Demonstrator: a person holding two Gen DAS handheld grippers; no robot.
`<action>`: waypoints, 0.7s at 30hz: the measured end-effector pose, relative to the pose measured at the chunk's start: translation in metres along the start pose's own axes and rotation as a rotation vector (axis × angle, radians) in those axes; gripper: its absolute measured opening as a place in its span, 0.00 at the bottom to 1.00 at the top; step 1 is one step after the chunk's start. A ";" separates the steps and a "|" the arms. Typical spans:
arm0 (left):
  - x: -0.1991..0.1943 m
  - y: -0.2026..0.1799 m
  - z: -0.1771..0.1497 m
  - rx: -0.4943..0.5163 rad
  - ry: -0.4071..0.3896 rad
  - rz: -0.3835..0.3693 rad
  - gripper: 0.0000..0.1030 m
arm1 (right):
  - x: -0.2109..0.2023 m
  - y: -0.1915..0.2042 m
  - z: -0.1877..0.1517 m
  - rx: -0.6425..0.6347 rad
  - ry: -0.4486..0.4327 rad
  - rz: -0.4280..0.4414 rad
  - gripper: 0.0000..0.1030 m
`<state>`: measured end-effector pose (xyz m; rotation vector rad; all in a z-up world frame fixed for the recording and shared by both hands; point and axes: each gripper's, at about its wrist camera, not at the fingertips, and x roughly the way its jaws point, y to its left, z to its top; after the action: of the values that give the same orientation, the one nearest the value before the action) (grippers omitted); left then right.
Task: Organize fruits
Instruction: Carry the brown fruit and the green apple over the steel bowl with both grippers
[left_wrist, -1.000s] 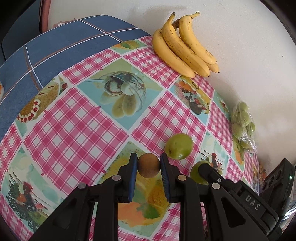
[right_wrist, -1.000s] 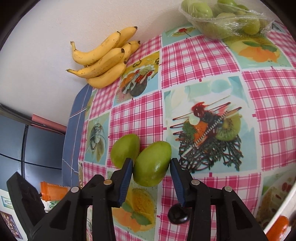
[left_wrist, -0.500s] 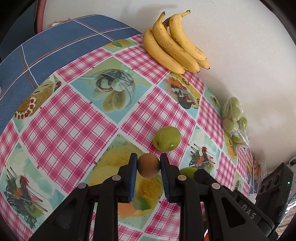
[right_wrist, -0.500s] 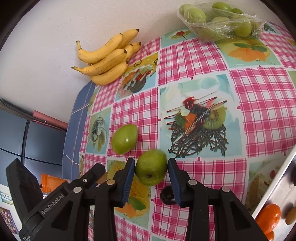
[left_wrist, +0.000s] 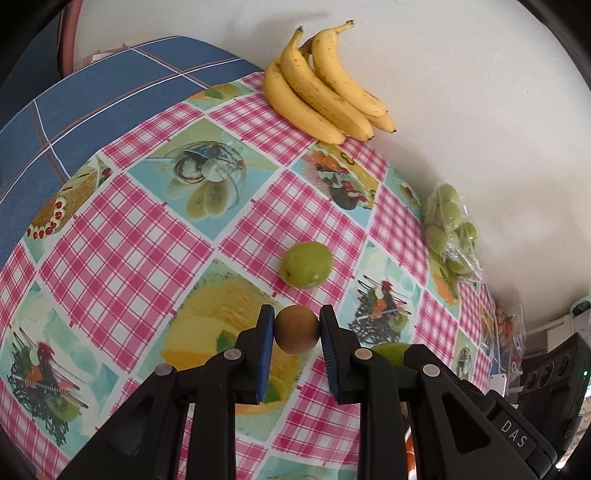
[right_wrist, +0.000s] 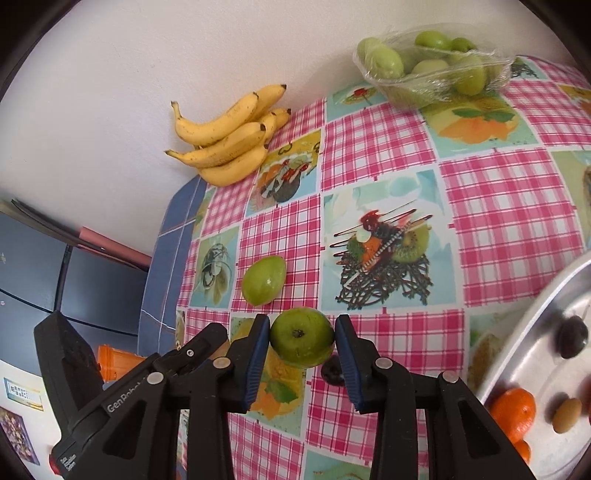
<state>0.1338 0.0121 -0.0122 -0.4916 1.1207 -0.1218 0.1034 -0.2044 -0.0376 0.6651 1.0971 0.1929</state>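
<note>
My left gripper (left_wrist: 296, 334) is shut on a small round brown fruit (left_wrist: 296, 333) and holds it above the checked tablecloth. My right gripper (right_wrist: 301, 341) is shut on a green fruit (right_wrist: 301, 341), also lifted off the cloth. A second green fruit (left_wrist: 306, 264) lies on the table just beyond the left gripper; it also shows in the right wrist view (right_wrist: 263, 280). A metal tray (right_wrist: 524, 332) at the right edge holds oranges (right_wrist: 513, 410), a dark plum (right_wrist: 571, 336) and a small tan fruit (right_wrist: 566, 415).
A bunch of bananas (left_wrist: 325, 96) lies against the wall at the back. A wrapped pack of green fruits (right_wrist: 432, 66) stands by the wall. A small dark fruit (right_wrist: 332, 371) lies on the cloth under the right gripper. A blue cloth (left_wrist: 92, 99) covers the left end.
Both grippers have lifted and drawn back with their fruits. The right gripper has carried its green fruit away from the other one, and the metal tray has come into its view.
</note>
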 end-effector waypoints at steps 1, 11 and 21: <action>-0.001 -0.002 -0.001 0.004 0.000 -0.002 0.25 | -0.004 -0.002 -0.002 0.007 -0.006 -0.002 0.38; -0.011 -0.032 -0.021 0.076 0.024 -0.046 0.25 | -0.058 -0.018 -0.019 0.018 -0.097 -0.024 0.38; -0.017 -0.075 -0.046 0.195 0.039 -0.086 0.25 | -0.103 -0.048 -0.029 0.074 -0.180 -0.056 0.38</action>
<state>0.0967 -0.0633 0.0193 -0.3648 1.1134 -0.3139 0.0218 -0.2784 0.0039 0.7036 0.9525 0.0433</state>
